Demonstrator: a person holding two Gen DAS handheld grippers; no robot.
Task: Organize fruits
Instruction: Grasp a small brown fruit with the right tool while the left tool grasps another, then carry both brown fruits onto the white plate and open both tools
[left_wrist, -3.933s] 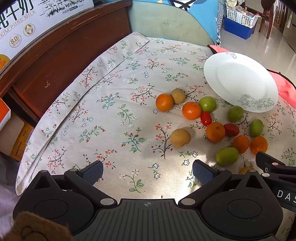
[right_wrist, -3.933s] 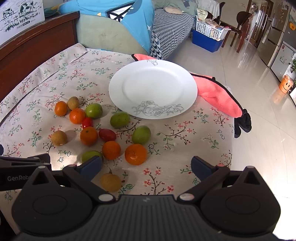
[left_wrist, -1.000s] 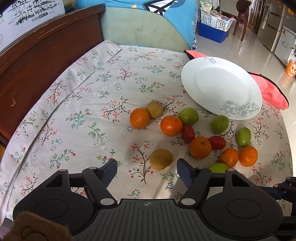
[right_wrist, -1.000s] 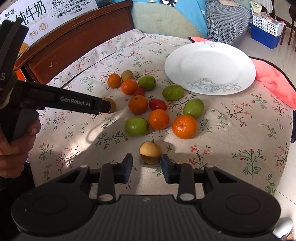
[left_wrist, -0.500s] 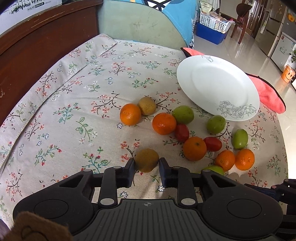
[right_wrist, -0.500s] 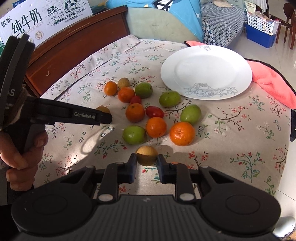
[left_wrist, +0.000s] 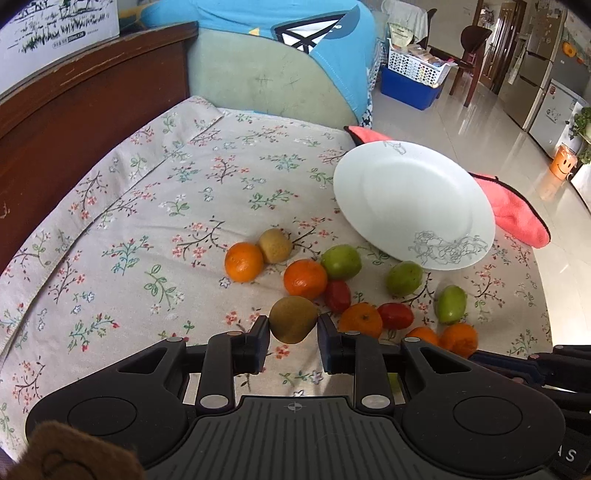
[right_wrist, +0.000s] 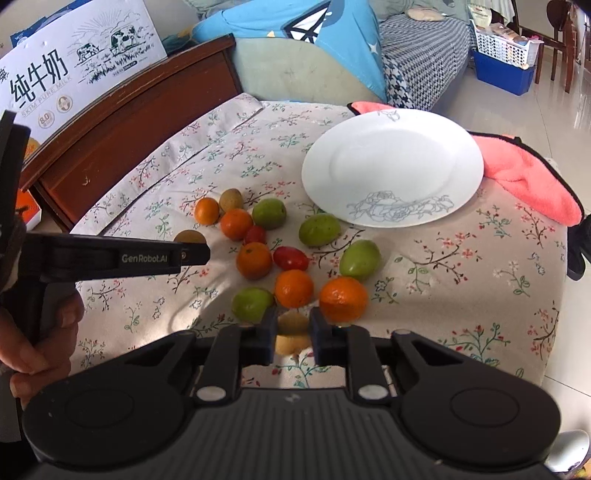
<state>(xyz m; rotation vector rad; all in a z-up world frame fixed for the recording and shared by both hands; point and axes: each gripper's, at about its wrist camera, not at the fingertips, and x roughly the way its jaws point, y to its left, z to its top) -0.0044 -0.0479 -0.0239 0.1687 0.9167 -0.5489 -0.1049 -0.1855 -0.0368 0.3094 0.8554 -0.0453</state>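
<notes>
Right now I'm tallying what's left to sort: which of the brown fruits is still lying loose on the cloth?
The brown fruit touching the far-left orange. The other two are clamped: one in the left gripper, one in the right gripper.

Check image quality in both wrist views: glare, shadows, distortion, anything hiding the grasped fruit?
Left wrist: strong fisheye bending at the edges; glare on the glossy floor tiles; the brown round fruit in the left gripper is sharp and evenly lit. Right wrist: the same curvature; sunlit patches and hard shadows on the floral tablecloth; the right gripper shades its yellow-brown fruit, partly hidden by fingers.
</notes>
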